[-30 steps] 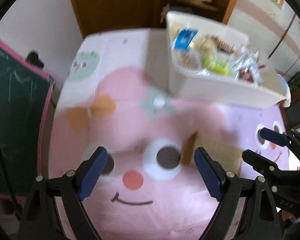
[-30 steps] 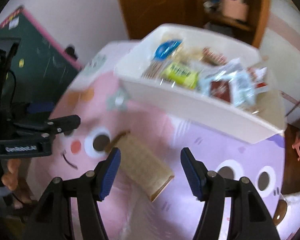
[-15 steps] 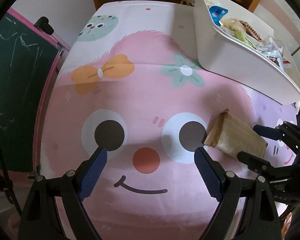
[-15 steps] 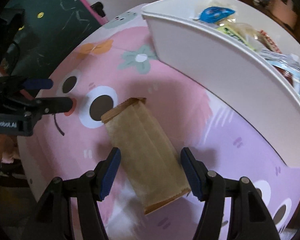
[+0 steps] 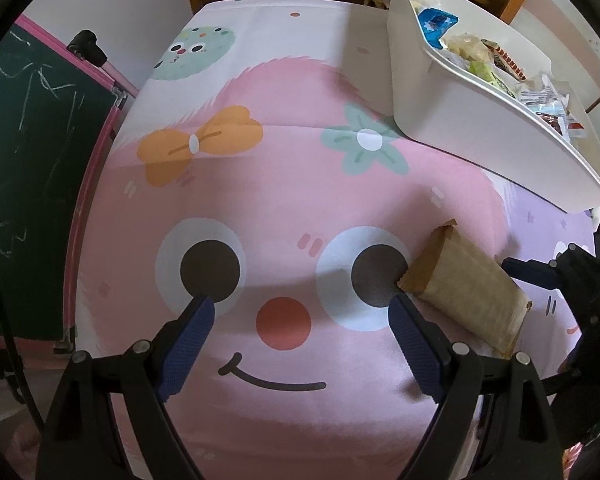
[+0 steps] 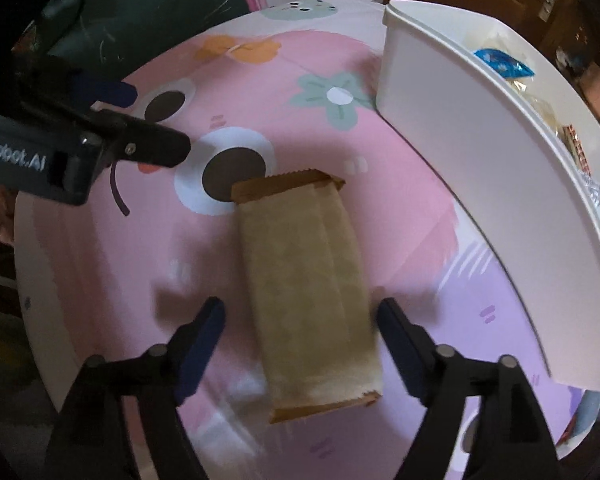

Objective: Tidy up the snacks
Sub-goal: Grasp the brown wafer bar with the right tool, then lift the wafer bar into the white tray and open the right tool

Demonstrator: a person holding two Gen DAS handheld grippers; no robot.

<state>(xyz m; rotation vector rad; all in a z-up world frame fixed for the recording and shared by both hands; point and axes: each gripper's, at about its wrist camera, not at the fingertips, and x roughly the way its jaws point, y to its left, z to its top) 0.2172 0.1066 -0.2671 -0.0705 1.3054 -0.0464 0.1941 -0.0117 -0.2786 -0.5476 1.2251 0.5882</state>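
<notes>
Now the right hand-held gripper (image 6: pixel 300 332) has come lower than half a second ago, and its two blue fingers (image 6: pixel 198 346) stand wide apart on either side of the brown paper snack packet (image 6: pixel 308 280), near its closer end. Whether the pads touch the packet I cannot tell, because this part is a little blurred. The packet lies flat on the tabletop (image 6: pixel 284 80), on the pink cartoon cloth, and its far serrated end overlaps the edge of one printed eye. It has not changed its place since the earlier frame.

The left hand-held gripper (image 5: pixel 300 344) is also spread open and holds nothing. It hovers above the printed face, more close to the cloth than before, with the red nose between its fingertips. In its view the packet (image 5: pixel 466 286) lies just beside the right finger.

Farther back, on the right side, the white bin (image 5: pixel 472 120) stands on the cloth, well apart from the packet. It contains several wrapped snacks, among them a blue packet (image 5: pixel 436 22).
</notes>
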